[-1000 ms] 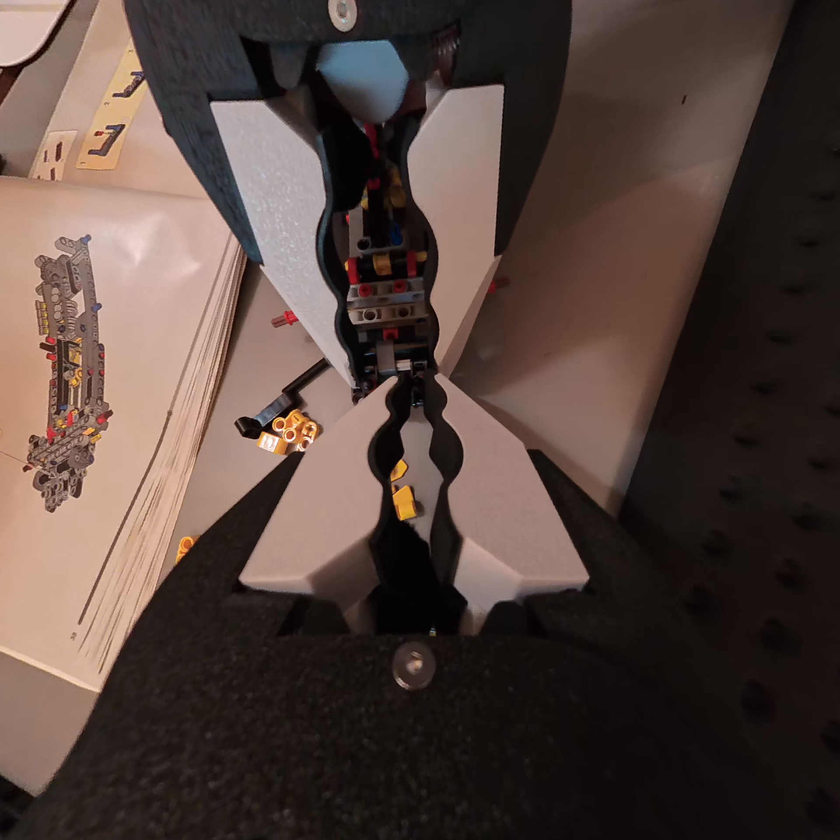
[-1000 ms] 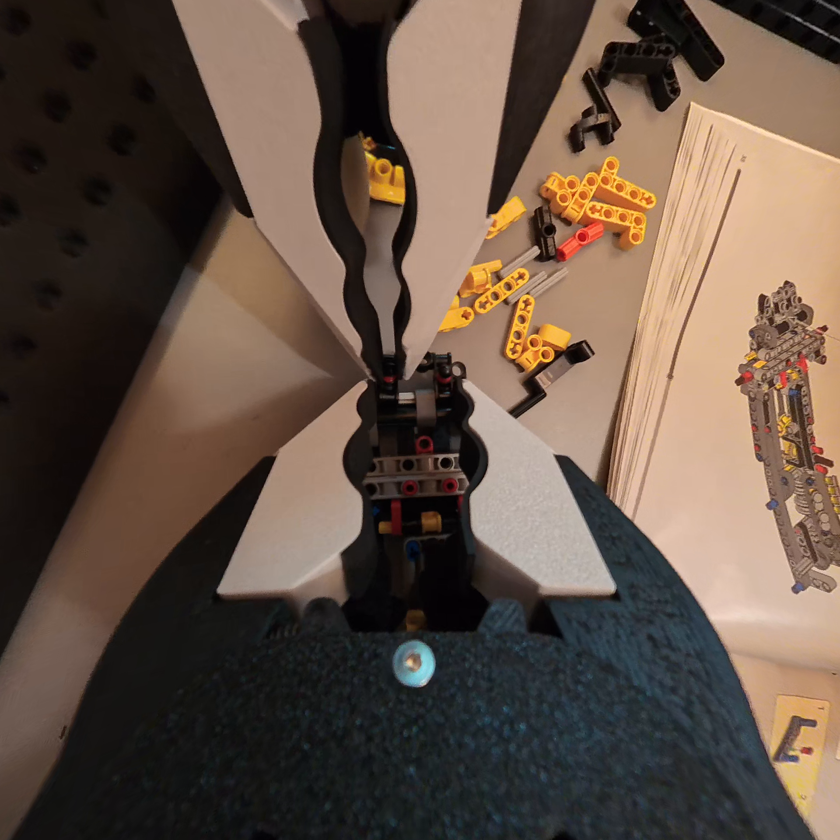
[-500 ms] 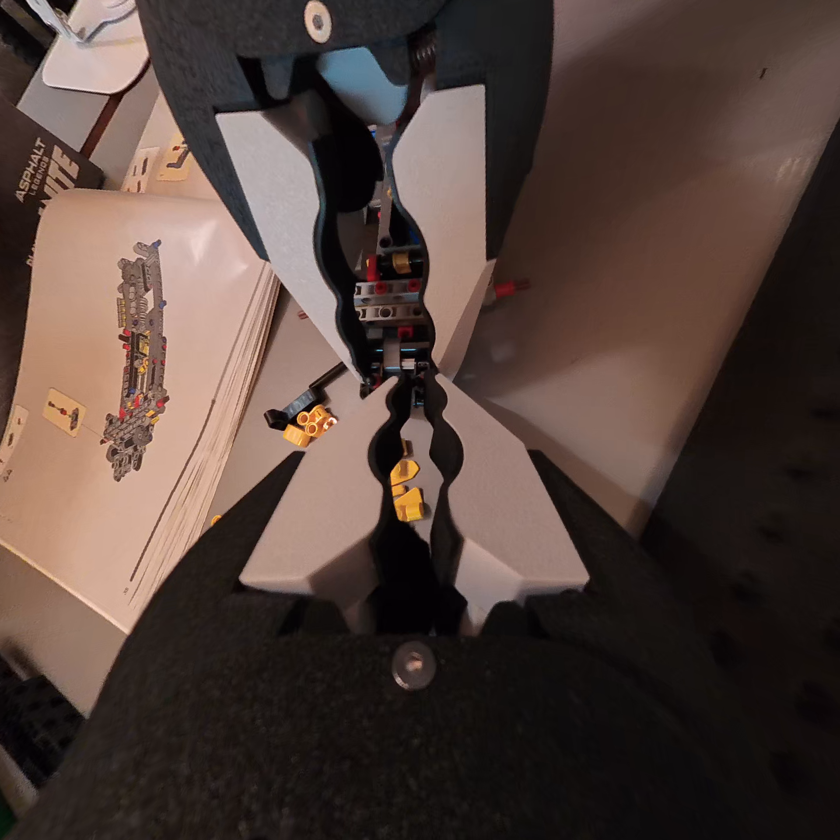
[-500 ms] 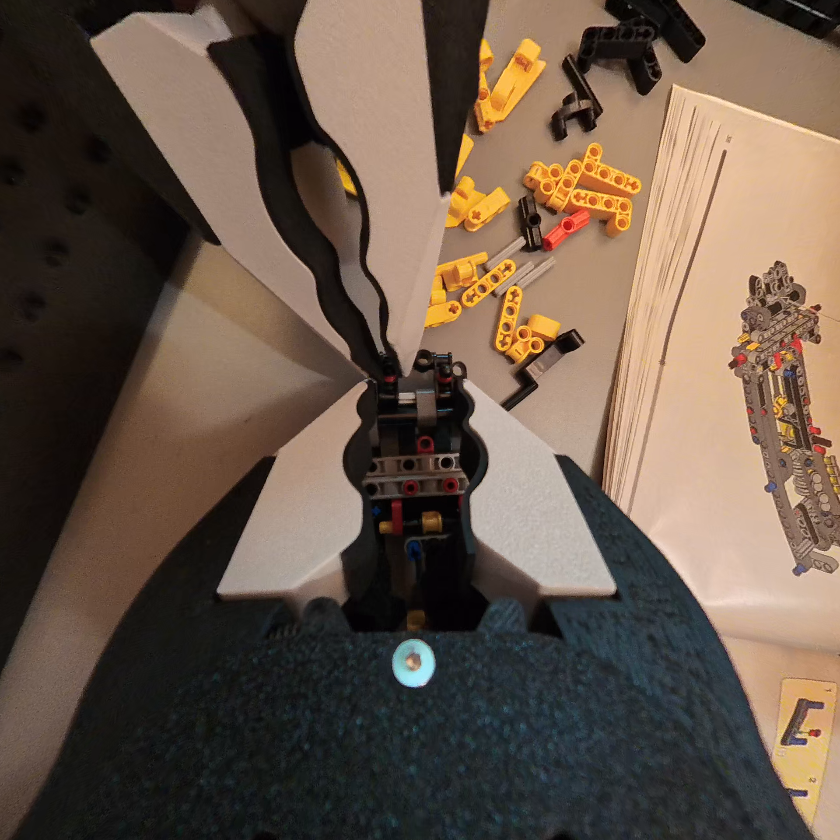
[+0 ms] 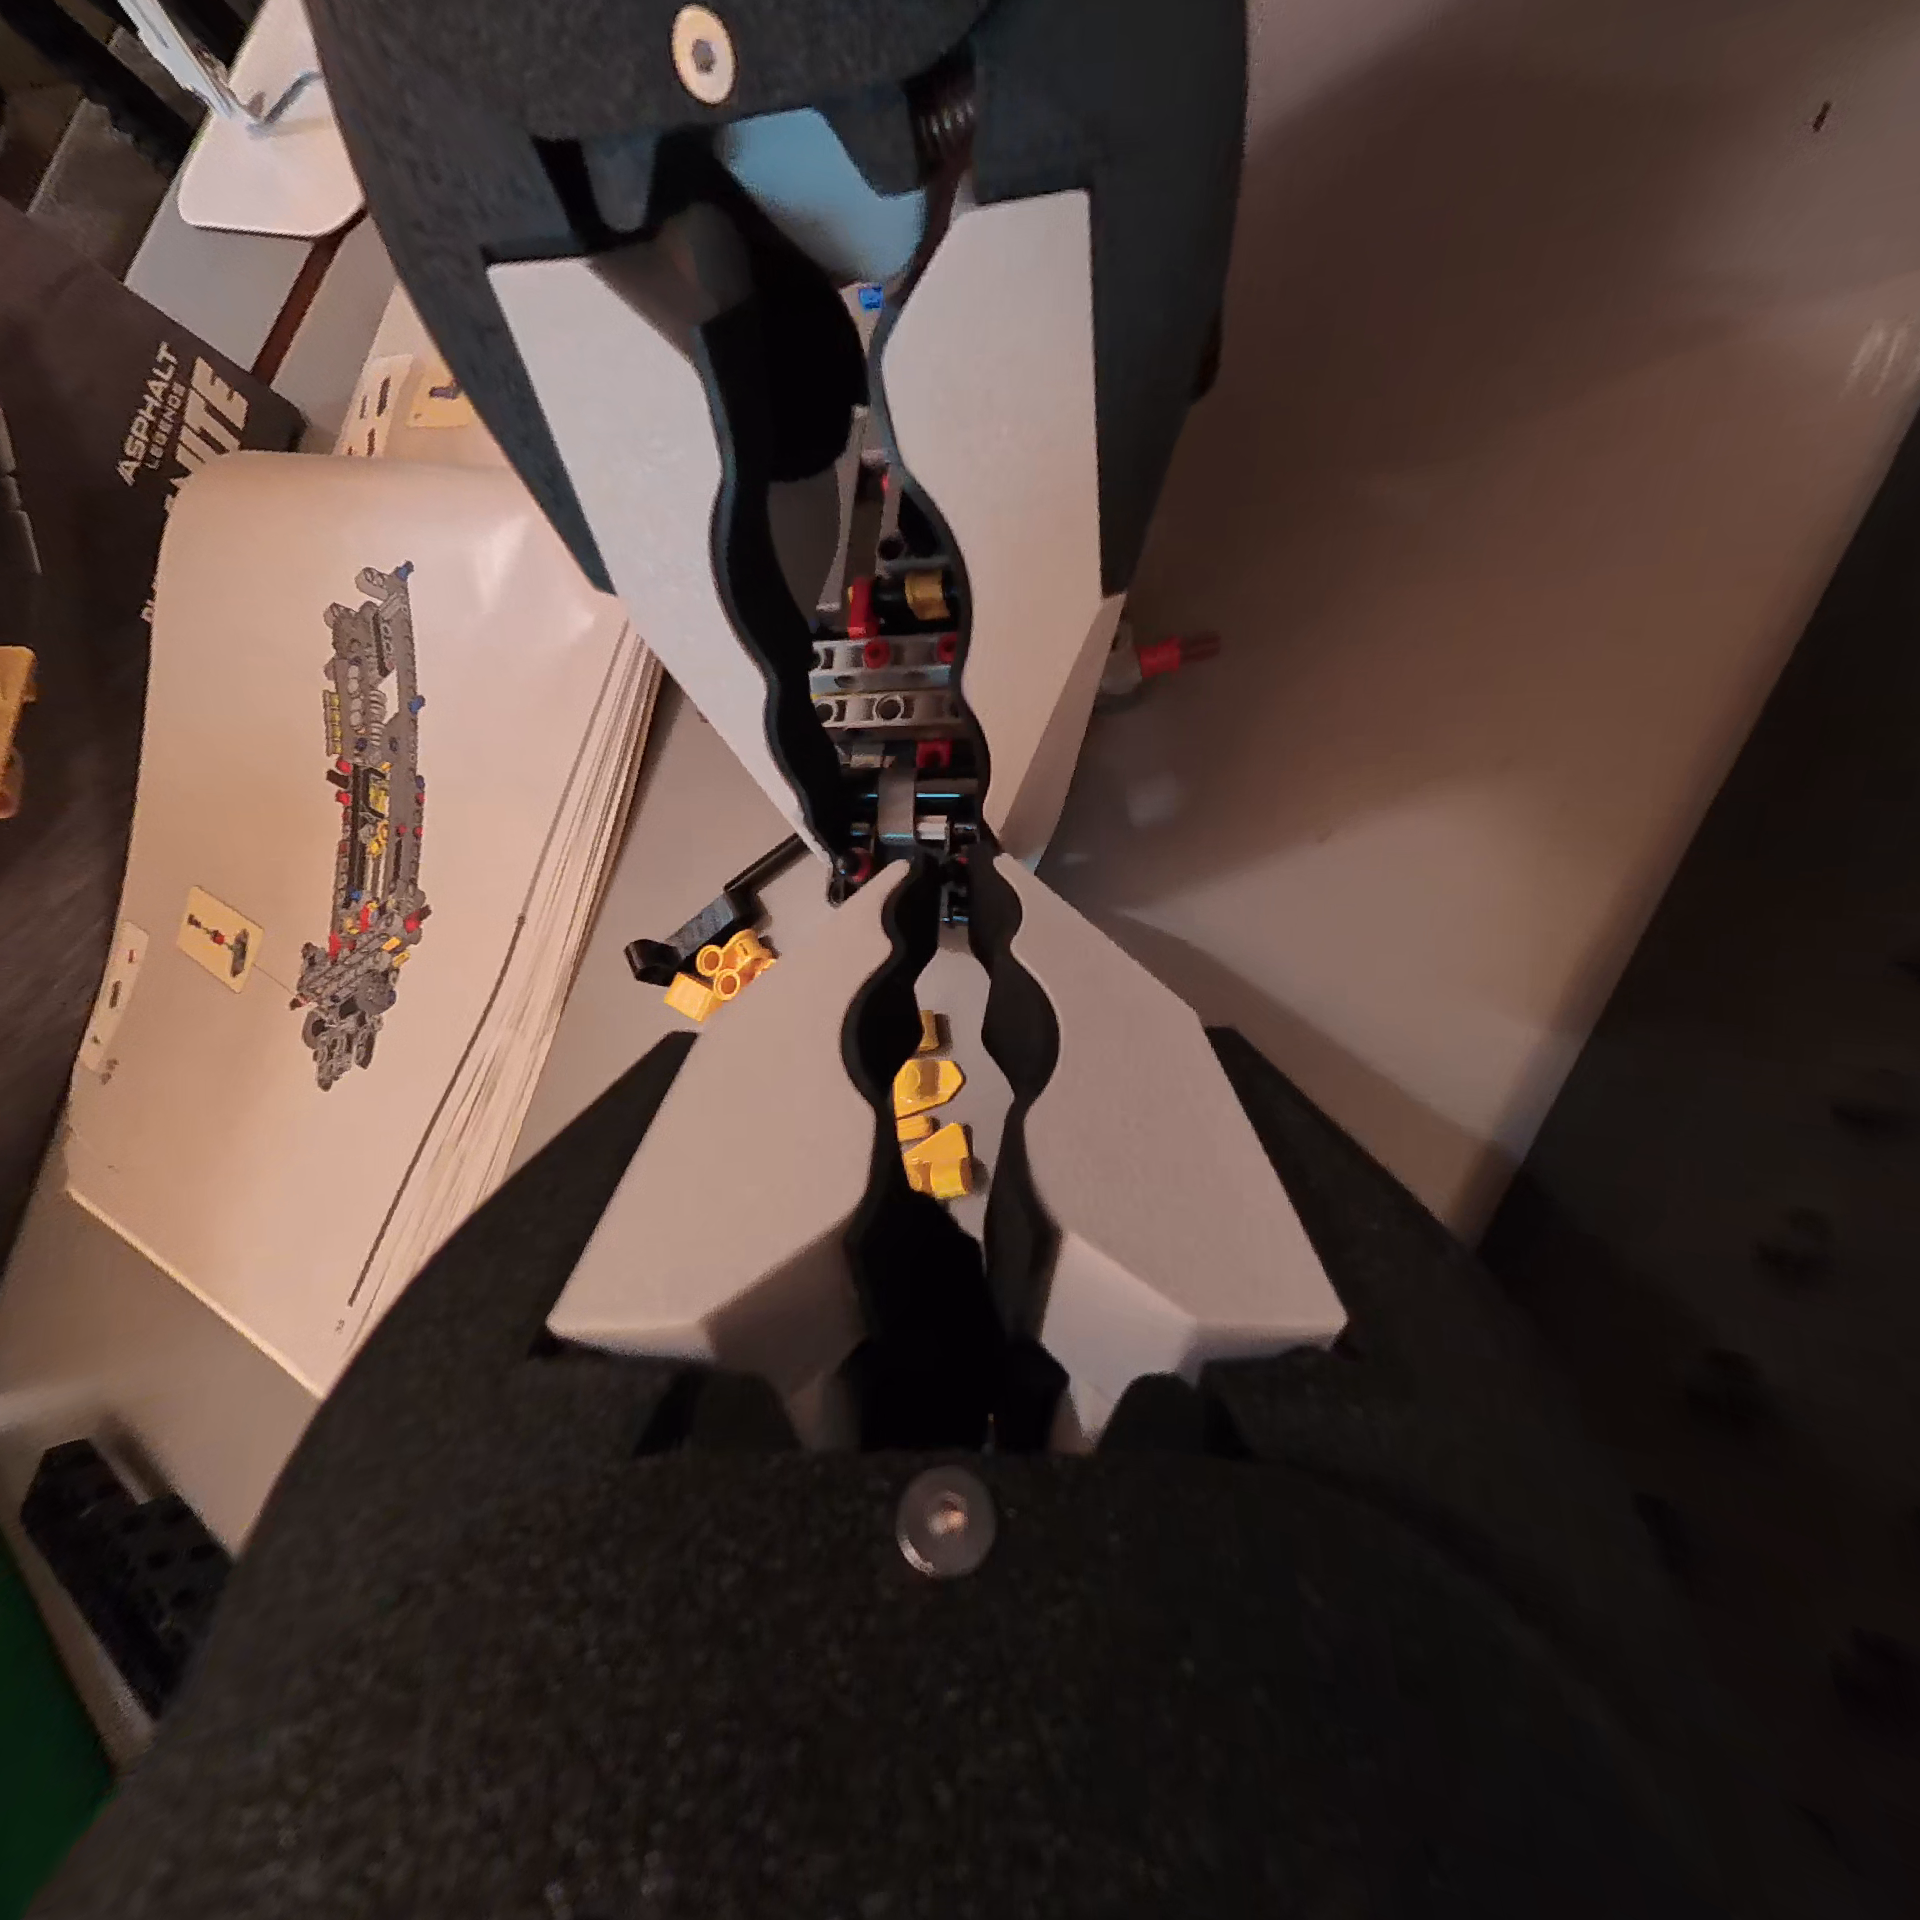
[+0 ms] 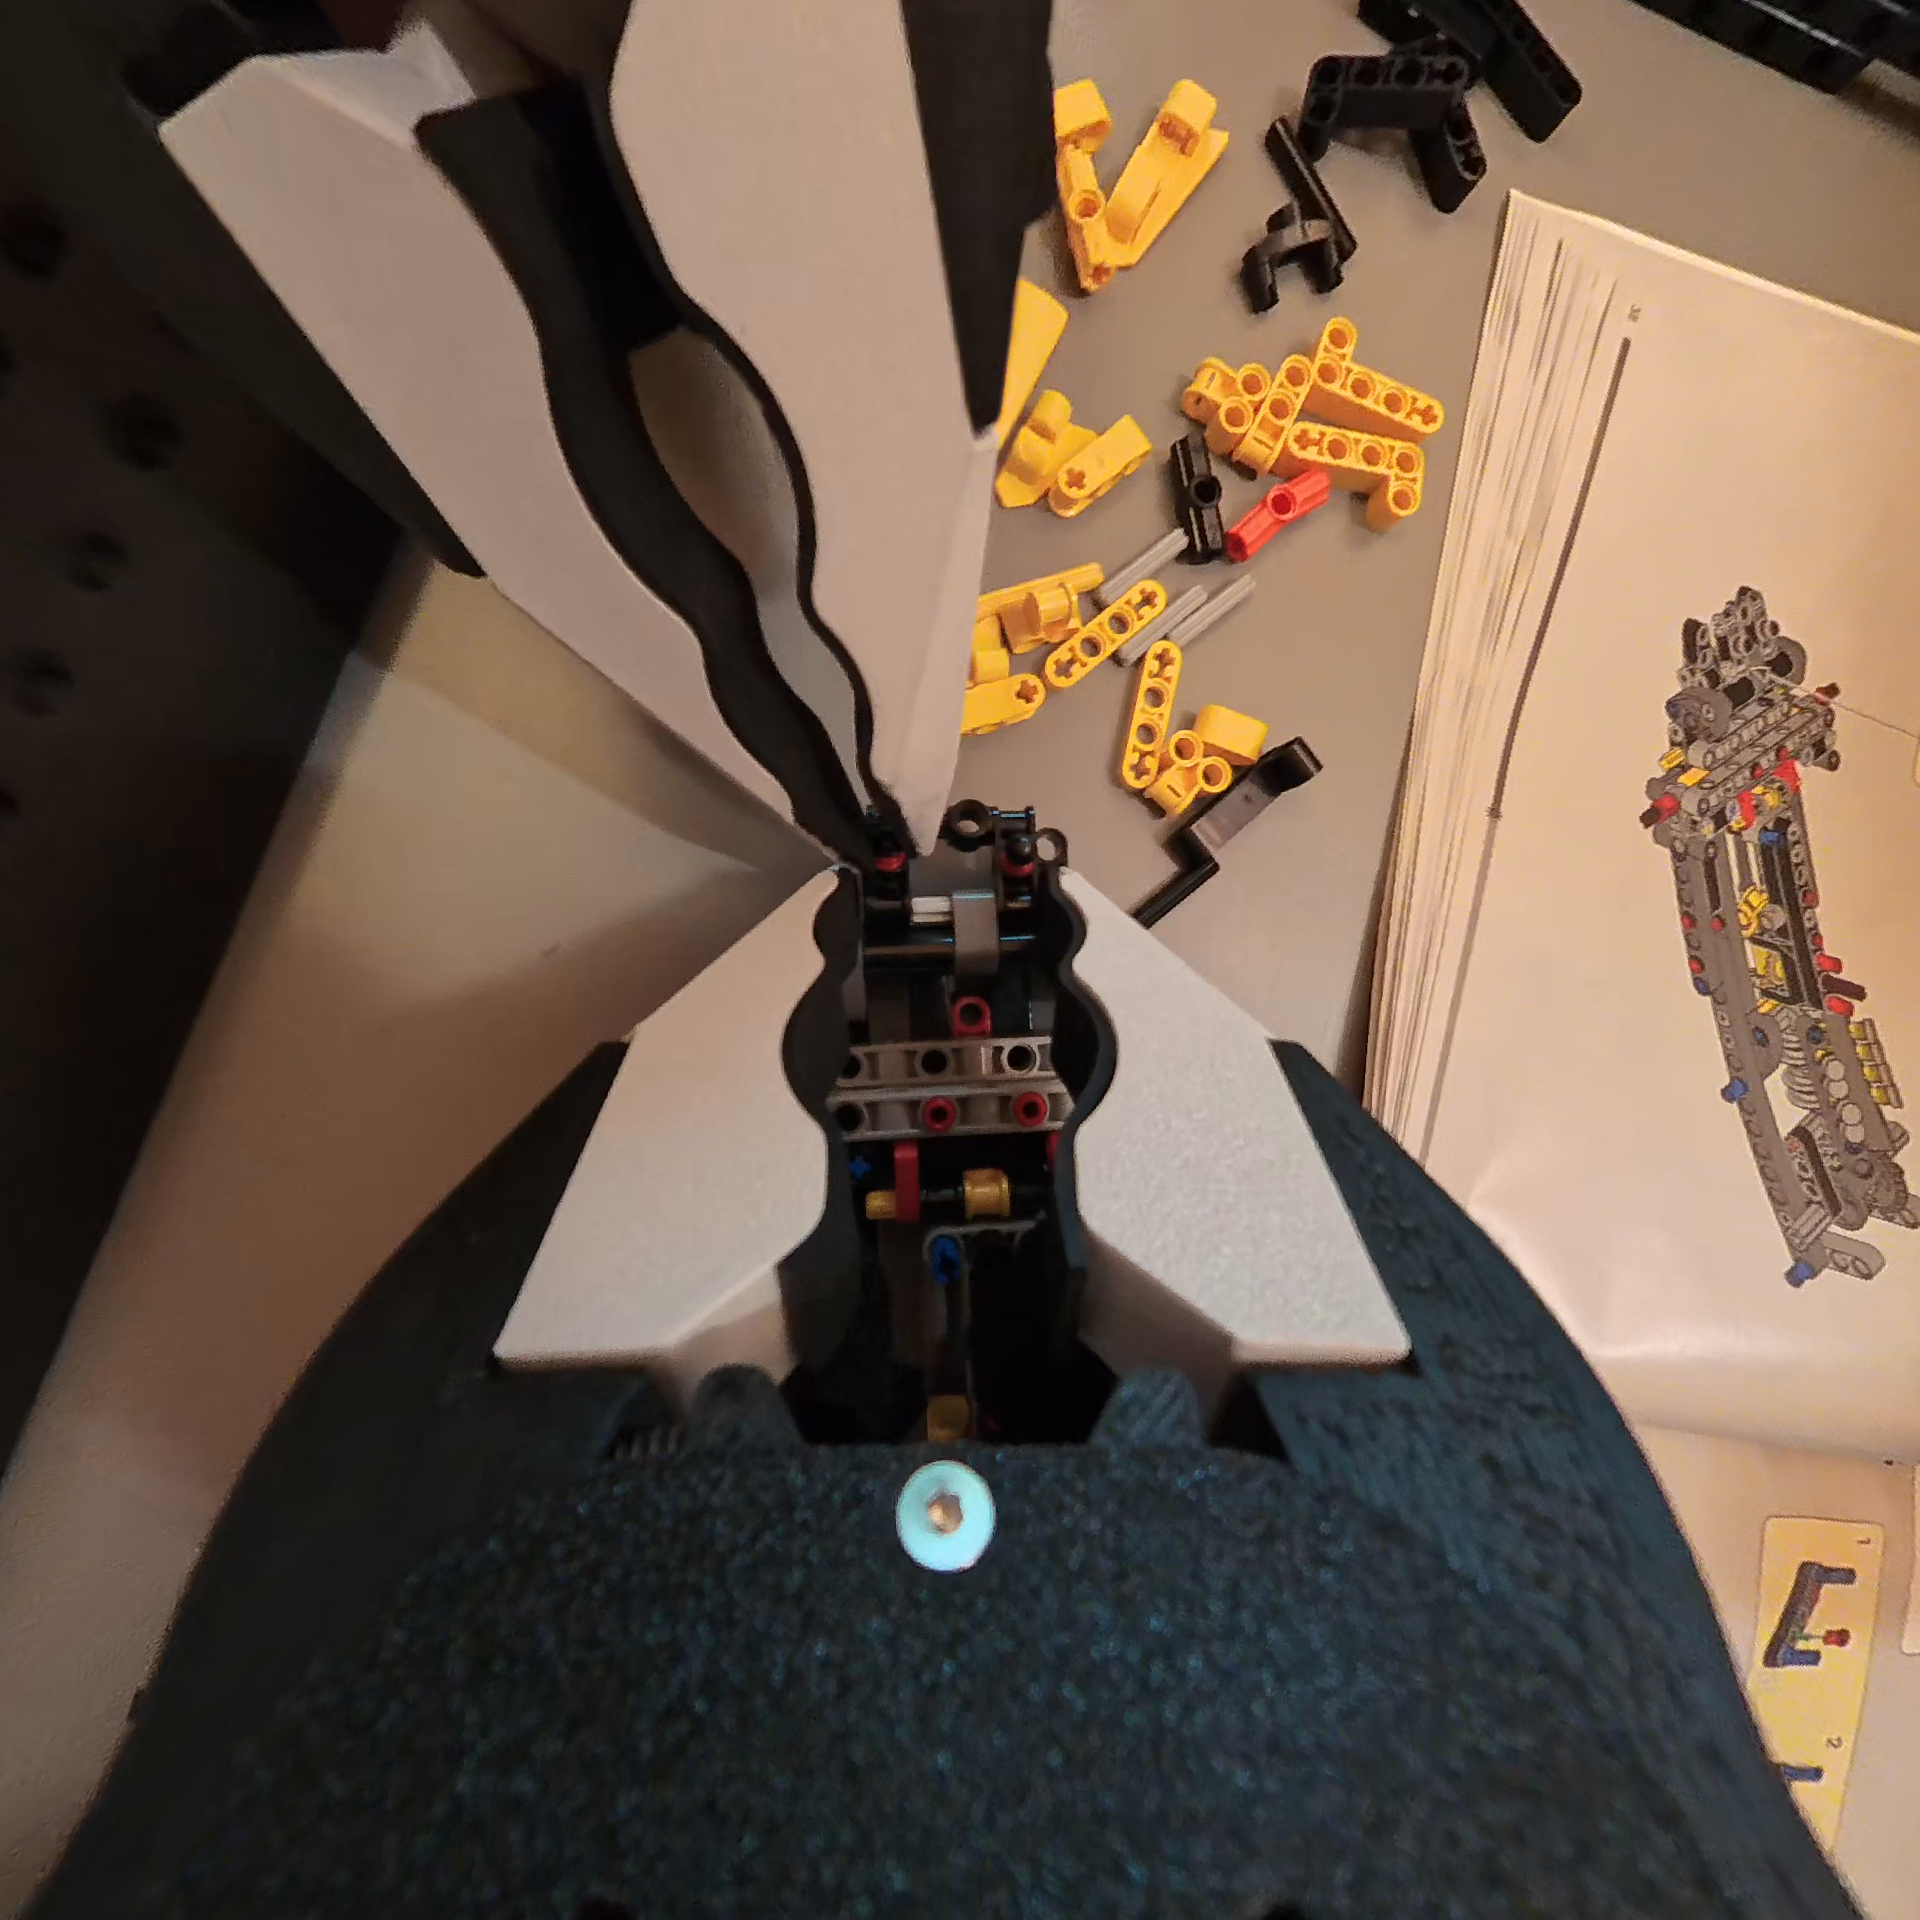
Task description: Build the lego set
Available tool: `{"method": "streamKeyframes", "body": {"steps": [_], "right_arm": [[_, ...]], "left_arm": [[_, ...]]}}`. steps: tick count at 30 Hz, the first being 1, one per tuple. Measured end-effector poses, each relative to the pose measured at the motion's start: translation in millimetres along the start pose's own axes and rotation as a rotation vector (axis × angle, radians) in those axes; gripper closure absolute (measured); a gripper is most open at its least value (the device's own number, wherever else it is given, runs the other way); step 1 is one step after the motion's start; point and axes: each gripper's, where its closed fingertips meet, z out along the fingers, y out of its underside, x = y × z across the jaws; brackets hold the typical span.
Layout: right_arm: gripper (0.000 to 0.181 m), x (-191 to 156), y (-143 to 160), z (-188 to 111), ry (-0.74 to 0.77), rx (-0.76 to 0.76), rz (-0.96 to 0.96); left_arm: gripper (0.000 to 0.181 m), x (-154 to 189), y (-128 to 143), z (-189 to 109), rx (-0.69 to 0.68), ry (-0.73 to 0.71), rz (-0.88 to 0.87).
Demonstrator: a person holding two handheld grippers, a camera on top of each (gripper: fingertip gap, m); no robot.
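Grey and black, the lego assembly (image 6: 951,1081) is sitting clamped between the right gripper (image 6: 951,883) fingers. Tip to tip with it, the left gripper (image 5: 940,883) is pinching the assembly's near end, fingers nearly closed. Loose yellow pieces (image 6: 1314,421) are lying beside the instruction booklet's (image 6: 1621,727) page edge on the table (image 6: 1299,935).

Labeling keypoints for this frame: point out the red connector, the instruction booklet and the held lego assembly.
red connector (image 6: 1276,511), right wrist view, middle of its barrel.
instruction booklet (image 6: 1621,831), right wrist view, blank part of the open page.
lego assembly (image 6: 951,1086), right wrist view, grey beams between the right gripper's fingers.
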Motion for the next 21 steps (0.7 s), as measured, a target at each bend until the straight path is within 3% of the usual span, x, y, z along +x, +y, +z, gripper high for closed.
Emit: {"method": "streamKeyframes", "body": {"steps": [8,21], "right_arm": [[0.142,-5.7,-3.3,-3.8,-0.056,0.039,0.010],[0.149,-2.5,-1.2,-3.2,-0.013,0.031,-0.020]], "left_arm": [[0.177,8.6,-1.1,-3.3,0.068,0.142,-0.067],[0.178,1.9,-1.6,1.6,0.036,0.070,-0.032]]}}
